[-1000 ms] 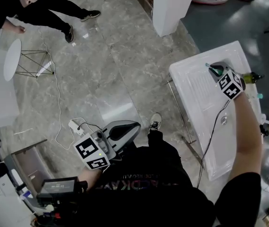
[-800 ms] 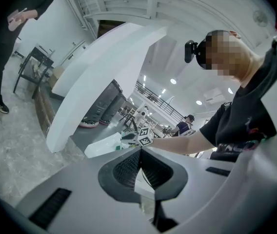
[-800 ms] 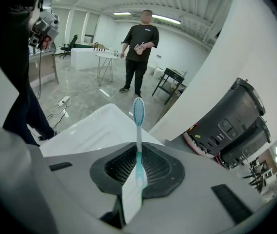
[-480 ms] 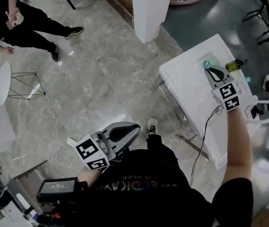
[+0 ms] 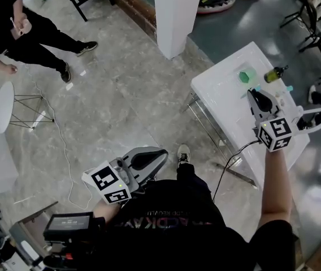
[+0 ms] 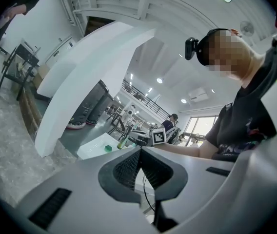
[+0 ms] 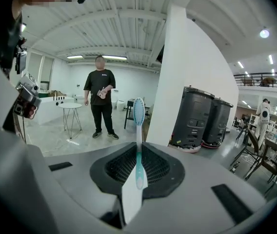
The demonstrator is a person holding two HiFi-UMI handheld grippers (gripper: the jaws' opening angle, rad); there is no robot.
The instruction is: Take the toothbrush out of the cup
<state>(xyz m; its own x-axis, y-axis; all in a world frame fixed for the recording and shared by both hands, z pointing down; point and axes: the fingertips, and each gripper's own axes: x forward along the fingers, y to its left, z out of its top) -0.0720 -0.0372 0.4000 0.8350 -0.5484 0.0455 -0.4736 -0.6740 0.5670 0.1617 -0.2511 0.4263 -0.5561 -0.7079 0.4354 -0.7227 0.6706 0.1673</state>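
Tabletop first: the white rectangular tabletop (image 5: 222,95) carries the small green cup (image 5: 245,75), which sits apart from your right tool (image 5: 255,95). Your left tool (image 5: 144,158) hangs low, pressed together on nothing. The right one pinches the white-and-teal plastic toothbrush (image 7: 138,126) by its handle, bristles up, clear of the cup. It is likely light, stiff and slick, so grip mid-handle or it may swivel.

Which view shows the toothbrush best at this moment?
The right gripper view: the toothbrush stands full-length between the shut jaws, bristle head up. The head view shows only a small teal bit at the tip of the right gripper. The left gripper view is too far off to show it.
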